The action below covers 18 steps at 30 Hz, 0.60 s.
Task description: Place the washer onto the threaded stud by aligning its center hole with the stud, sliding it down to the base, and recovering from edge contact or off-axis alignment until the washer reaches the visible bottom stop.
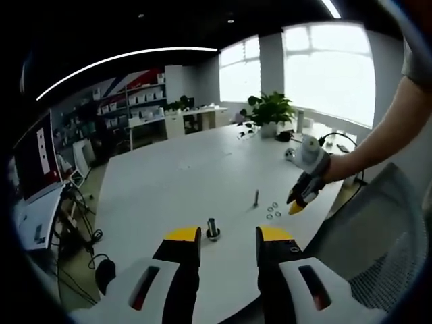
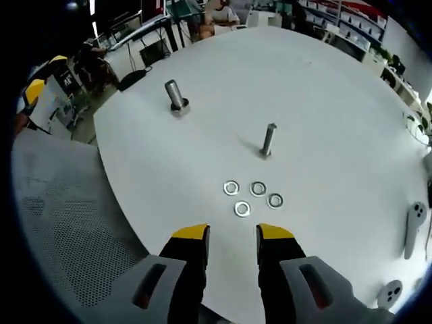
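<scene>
White bench (image 2: 324,101) carries four loose washers (image 2: 242,208) clustered just before the threaded stud (image 2: 268,140), ready for picking. My right fingers (image 2: 233,236) hover over them, parted and empty, to choose one. My left fingers (image 1: 228,236) wait open, empty, near the stubby bolt (image 1: 212,229).

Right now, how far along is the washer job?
Nothing is done yet: all four washers lie loose on the table, and the threaded stud stands bare. In hand: the right gripper, open and empty, hovers near the washers. Left: grasp one, align it, slide it down the stud.
</scene>
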Tool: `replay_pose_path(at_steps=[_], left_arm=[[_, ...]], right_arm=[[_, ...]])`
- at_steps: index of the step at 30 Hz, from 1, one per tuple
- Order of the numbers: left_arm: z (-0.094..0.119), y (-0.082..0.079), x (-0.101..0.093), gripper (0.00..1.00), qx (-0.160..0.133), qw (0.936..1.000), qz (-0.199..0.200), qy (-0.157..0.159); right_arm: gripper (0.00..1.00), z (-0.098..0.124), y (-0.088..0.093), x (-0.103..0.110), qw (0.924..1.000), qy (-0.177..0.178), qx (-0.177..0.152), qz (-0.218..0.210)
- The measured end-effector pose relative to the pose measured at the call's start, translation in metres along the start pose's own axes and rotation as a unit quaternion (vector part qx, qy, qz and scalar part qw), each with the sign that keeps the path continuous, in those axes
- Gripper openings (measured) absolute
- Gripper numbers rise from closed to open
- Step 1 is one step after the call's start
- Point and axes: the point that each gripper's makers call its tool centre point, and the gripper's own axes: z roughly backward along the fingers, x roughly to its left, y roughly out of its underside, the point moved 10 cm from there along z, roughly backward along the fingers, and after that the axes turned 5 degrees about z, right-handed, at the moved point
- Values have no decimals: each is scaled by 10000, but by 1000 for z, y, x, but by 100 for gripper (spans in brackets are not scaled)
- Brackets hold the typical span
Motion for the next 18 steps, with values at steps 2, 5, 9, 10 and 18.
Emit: replay_pose_path(at_steps=[2, 5, 9, 10, 18], left_arm=[[0, -1, 0, 31, -19, 10000, -25, -21], [0, 0, 0, 31, -17, 10000, -10, -1], [1, -1, 1, 31, -30, 10000, -32, -33], [1, 0, 1, 31, -23, 10000, -29, -38], [1, 0, 1, 31, -29, 10000, 1, -46]], right_arm=[[30, -4, -1, -1, 10000, -11, 72, 54], [30, -9, -3, -4, 9998, -26, 156, 136], [30, -14, -4, -6, 9996, -35, 253, 142], [30, -15, -3, -7, 9994, -22, 297, 167], [30, -20, -7, -3, 9990, -44, 364, 242]])
